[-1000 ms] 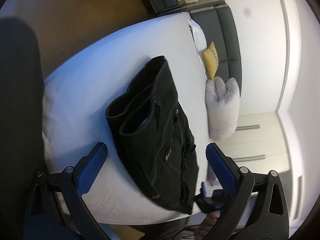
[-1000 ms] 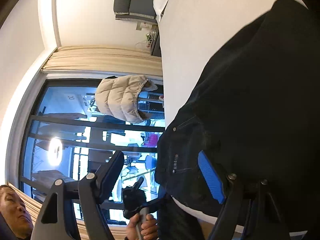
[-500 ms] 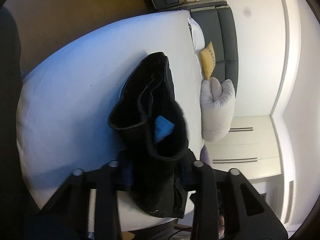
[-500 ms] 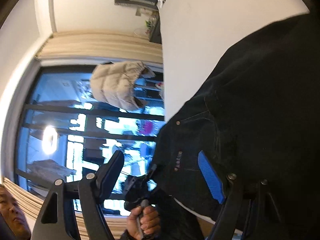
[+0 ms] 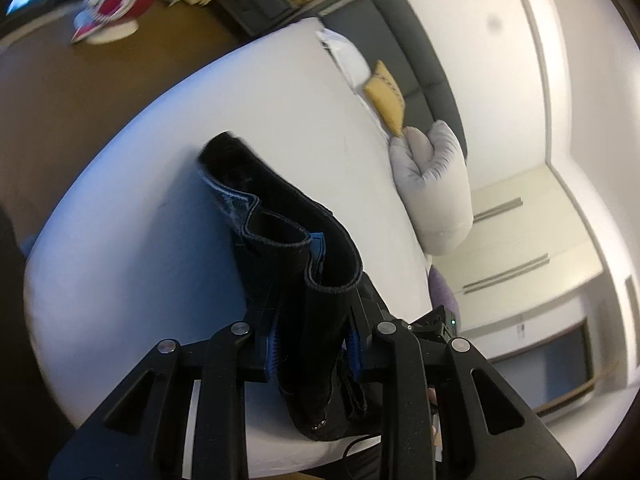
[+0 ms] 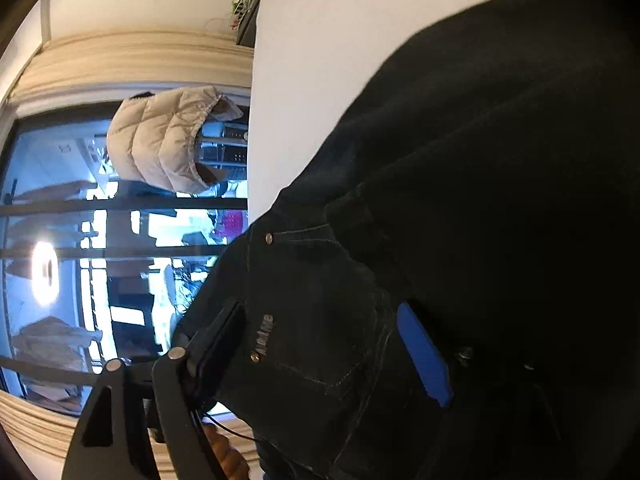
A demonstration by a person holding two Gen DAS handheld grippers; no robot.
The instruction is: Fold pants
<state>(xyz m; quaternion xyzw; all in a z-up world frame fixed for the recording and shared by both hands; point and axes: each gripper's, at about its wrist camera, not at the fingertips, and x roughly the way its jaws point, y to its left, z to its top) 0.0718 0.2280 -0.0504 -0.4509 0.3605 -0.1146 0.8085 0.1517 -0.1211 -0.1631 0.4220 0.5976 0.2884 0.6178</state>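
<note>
**Left gripper clamps the hem end and lifts it**

Open and clear of the cloth a second ago, the left gripper (image 5: pixel 314 344) has since come down over the near end of the black pants (image 5: pixel 280 216) and drawn its fingers in tight on a thick wad of denim — the fabric now stands up between them instead of lying flat. From the left wrist, the rest of the garment trails away across the white bed (image 5: pixel 160 168), well apart from the grey pillow (image 5: pixel 432 184) and the yellow cushion (image 5: pixel 386 94) near the headboard. That lifted end suggests the next fold is under way: the held part would be carried over the part that is lying down.

From the right wrist, the right gripper (image 6: pixel 328 340) has barely shifted. Its fingers sit spread wide over the pocket area of the pants (image 6: pixel 480 160), one blue pad (image 6: pixel 424 354) against the denim, gripping nothing — apparently only steadying the waist end while the left does the work.
</note>
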